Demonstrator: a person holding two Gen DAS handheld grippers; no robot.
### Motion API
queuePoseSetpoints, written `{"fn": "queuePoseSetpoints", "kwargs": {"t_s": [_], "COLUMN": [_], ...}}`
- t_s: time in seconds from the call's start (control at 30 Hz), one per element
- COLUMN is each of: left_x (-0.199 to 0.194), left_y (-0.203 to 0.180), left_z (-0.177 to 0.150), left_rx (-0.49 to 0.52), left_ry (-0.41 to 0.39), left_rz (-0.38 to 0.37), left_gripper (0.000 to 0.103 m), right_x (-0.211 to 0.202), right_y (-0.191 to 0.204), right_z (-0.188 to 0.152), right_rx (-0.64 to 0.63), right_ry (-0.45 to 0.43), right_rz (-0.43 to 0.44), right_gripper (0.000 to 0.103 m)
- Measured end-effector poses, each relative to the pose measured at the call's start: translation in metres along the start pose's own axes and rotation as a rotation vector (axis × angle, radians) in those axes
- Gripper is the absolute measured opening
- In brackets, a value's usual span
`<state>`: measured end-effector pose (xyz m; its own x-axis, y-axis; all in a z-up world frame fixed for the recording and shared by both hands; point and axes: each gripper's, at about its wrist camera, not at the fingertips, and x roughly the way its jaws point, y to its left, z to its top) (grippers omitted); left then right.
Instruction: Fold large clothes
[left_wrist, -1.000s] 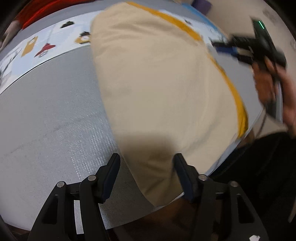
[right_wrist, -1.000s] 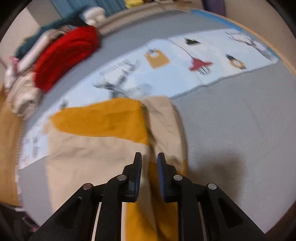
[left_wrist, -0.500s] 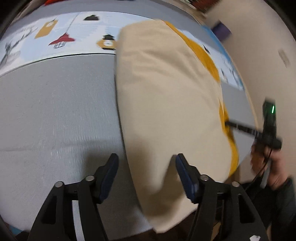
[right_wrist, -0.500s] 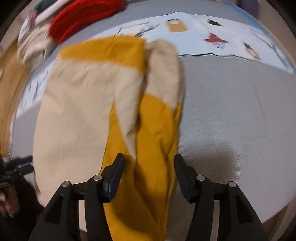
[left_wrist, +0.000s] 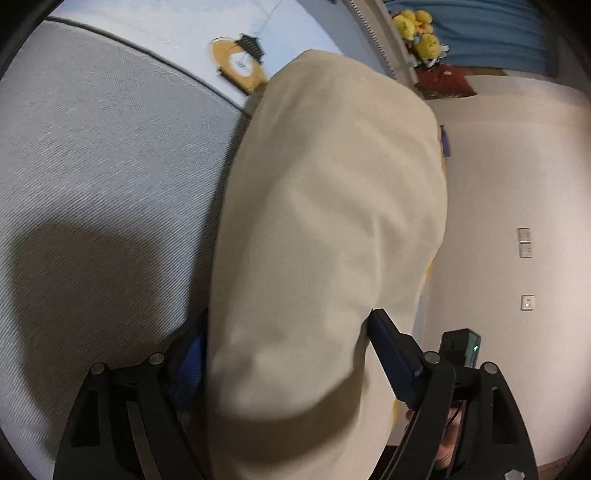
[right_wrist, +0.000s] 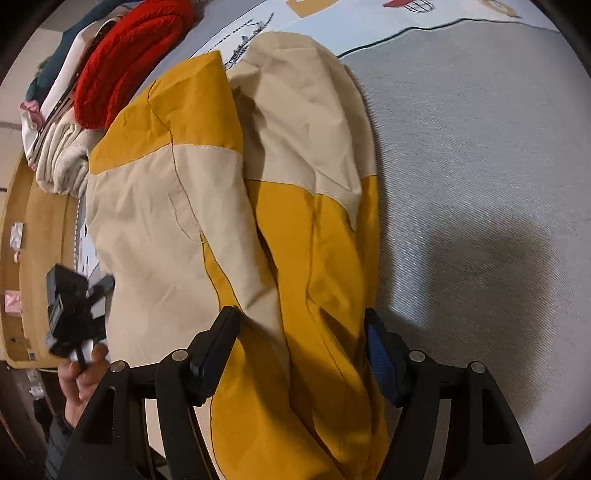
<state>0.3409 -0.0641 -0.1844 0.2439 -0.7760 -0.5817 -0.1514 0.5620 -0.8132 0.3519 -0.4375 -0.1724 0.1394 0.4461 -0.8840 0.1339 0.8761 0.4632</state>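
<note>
A large beige and mustard-yellow garment (right_wrist: 229, 192) lies lengthwise on the grey bed cover (right_wrist: 480, 147), its near end hanging over the bed's edge. In the left wrist view only its beige side (left_wrist: 325, 221) shows. My left gripper (left_wrist: 288, 343) is open, its jaws straddling the beige cloth at its near end. My right gripper (right_wrist: 301, 339) is open too, its jaws either side of the yellow part of the garment. The left gripper also shows in the right wrist view (right_wrist: 74, 310), held in a hand at the left.
A pile of folded clothes, red (right_wrist: 125, 59) and cream (right_wrist: 62, 162), sits at the far left of the bed. A pale blue printed strip (left_wrist: 207, 40) runs across the bed's far side. A wall (left_wrist: 517, 221) stands close on the right, and yellow plush toys (left_wrist: 417, 26) sit beyond.
My right gripper went from shut to open, letting go of the garment, and drew back towards its near end. My left gripper swung right and closer, so the cloth now lies between its jaws.
</note>
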Motion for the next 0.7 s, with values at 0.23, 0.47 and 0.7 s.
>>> {"fn": "queuePoseSetpoints", "kwargs": {"t_s": [0.23, 0.47, 0.7], "left_x": [-0.025, -0.093, -0.126], "left_y": [-0.036, -0.035, 0.028], "left_z": [0.019, 0.064, 0.074], "left_rx": [0.078, 0.101, -0.018], "left_ry": [-0.112, -0.192, -0.213], "left_rz": [0.057, 0.142, 0.317], "left_gripper": [0.042, 0.043, 0.05], "right_x": [-0.007, 0.009, 0.054], "right_y": [0.043, 0.116, 0.176], "right_z": [0.007, 0.026, 0.032], "right_rx": [-0.065, -0.156, -0.214], "right_ry": [-0.1, -0.167, -0.123], "right_rz": [0.043, 0.142, 0.088], "right_gripper": [0.021, 0.014, 0.014]}}
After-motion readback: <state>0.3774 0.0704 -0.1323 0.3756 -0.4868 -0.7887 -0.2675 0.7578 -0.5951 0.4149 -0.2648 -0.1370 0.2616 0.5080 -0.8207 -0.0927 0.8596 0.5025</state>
